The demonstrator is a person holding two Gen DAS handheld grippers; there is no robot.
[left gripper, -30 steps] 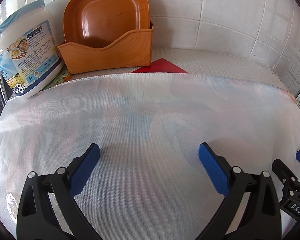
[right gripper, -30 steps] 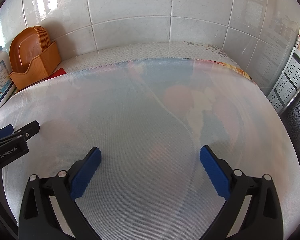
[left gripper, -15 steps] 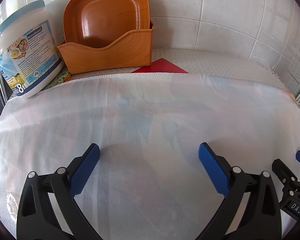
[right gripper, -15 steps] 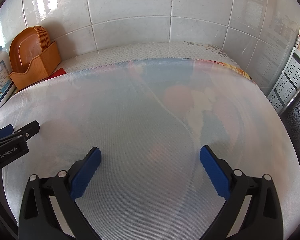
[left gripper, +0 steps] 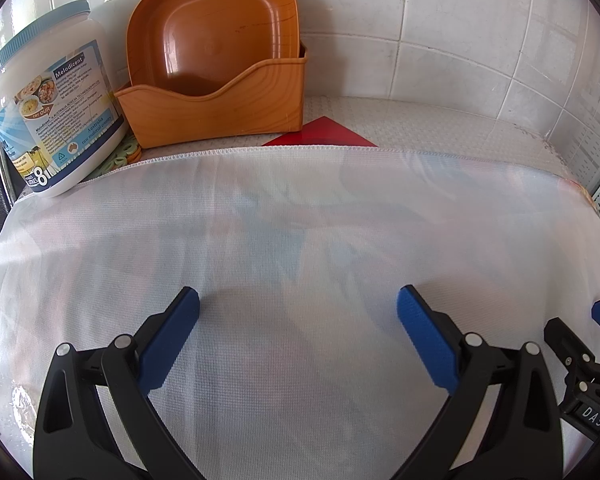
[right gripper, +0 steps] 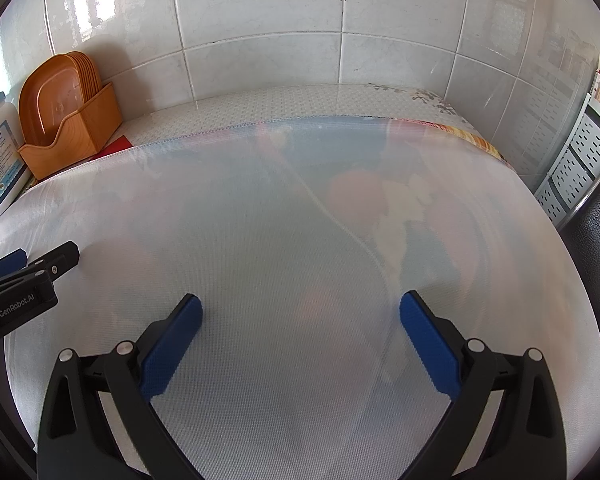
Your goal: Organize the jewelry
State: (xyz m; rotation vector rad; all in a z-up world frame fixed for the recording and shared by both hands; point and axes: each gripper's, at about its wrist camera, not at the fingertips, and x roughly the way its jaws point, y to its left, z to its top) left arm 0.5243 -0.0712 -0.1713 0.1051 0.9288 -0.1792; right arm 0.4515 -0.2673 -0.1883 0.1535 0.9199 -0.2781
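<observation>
No jewelry shows in either view. A thin white mesh cloth (left gripper: 300, 220) covers the table; it also fills the right wrist view (right gripper: 284, 220), with a printed tablecloth showing faintly through it. My left gripper (left gripper: 298, 312) is open and empty, low over the cloth. My right gripper (right gripper: 300, 316) is open and empty over the cloth too. The right gripper's tips show at the right edge of the left wrist view (left gripper: 588, 336). The left gripper shows at the left edge of the right wrist view (right gripper: 28, 276).
An orange holder with plates (left gripper: 216, 76) stands against the tiled wall at the back left; it also shows in the right wrist view (right gripper: 68, 120). A white jar with a blue lid (left gripper: 48, 112) stands left of it. A red card (left gripper: 320, 134) pokes from under the cloth. A white perforated rack (right gripper: 572, 160) is at right.
</observation>
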